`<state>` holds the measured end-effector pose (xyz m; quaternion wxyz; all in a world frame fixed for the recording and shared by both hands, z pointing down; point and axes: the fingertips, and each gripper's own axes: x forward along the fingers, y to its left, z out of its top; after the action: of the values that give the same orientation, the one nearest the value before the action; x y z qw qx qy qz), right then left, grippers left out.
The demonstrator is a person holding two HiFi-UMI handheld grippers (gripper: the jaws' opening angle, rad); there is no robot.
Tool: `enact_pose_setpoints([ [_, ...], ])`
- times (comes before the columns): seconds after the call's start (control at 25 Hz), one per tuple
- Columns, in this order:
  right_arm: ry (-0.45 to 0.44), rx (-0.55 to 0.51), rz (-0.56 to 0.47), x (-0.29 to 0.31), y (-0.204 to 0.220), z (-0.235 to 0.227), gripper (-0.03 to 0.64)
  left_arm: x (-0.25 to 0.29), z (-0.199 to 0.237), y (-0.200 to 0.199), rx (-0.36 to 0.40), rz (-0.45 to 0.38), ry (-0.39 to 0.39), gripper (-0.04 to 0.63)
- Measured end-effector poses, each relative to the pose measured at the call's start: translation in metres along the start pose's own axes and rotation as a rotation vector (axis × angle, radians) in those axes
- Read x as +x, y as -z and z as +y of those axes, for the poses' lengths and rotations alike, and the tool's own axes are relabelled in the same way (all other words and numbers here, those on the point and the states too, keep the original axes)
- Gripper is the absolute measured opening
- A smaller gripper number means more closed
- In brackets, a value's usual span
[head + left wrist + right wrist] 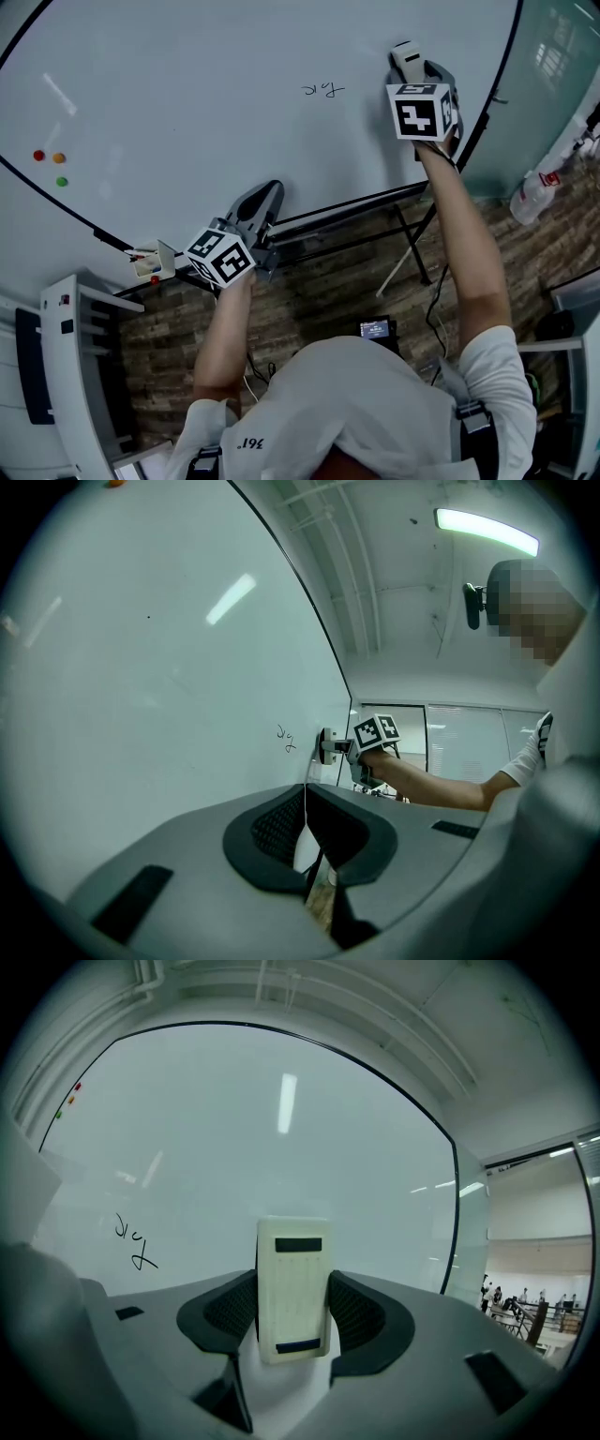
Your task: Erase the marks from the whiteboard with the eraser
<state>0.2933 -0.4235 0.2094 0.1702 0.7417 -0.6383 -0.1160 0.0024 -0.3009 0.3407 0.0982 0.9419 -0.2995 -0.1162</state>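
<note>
The whiteboard [187,103] carries a small black scribble [323,90] right of its middle. My right gripper [410,66] is shut on a cream eraser [406,58], held against the board a little to the right of the scribble. In the right gripper view the eraser [292,1288] stands upright between the jaws of the right gripper [292,1312], and the scribble [136,1241] lies to its lower left. My left gripper [261,202] hangs at the board's lower edge, its jaws shut on nothing. The left gripper [305,832] looks along the board toward the scribble [287,738] and the eraser [325,745].
Red [38,156], orange [59,157] and green [62,181] magnets stick at the board's left. A small marker holder [150,262] hangs on the lower frame. Black stand legs [405,230] cross the wood floor. A spray bottle [531,197] lies at right, a white rack [80,375] at left.
</note>
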Motion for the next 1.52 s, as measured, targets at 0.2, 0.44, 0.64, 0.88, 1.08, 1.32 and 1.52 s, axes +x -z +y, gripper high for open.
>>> enact_pose_setpoints([
  [0.2, -0.029, 0.031, -0.044, -0.014, -0.01, 0.019, 0.253, -0.012, 0.004, -0.005, 0.002, -0.006, -0.005, 0.008],
  [0.44, -0.121, 0.019, -0.077, -0.032, -0.023, 0.071, 0.253, -0.035, 0.009, -0.006, 0.002, 0.007, -0.03, 0.008],
  [0.64, -0.167, 0.009, -0.091, -0.041, -0.035, 0.114, 0.253, -0.06, 0.024, -0.012, 0.008, -0.005, -0.049, 0.008],
  [0.88, -0.227, -0.009, -0.117, -0.052, -0.055, 0.171, 0.253, -0.093, 0.04, -0.02, 0.006, -0.03, -0.08, 0.008],
  [1.08, -0.297, -0.04, -0.13, -0.061, -0.069, 0.227, 0.253, -0.116, 0.056, -0.024, 0.003, -0.043, -0.107, 0.008],
  [1.32, -0.365, -0.058, -0.148, -0.071, -0.082, 0.277, 0.253, -0.139, 0.066, -0.03, 0.006, -0.063, -0.141, 0.008],
  [1.52, -0.414, -0.07, -0.164, -0.08, -0.095, 0.322, 0.253, -0.164, 0.079, -0.034, 0.0, -0.078, -0.168, 0.008],
])
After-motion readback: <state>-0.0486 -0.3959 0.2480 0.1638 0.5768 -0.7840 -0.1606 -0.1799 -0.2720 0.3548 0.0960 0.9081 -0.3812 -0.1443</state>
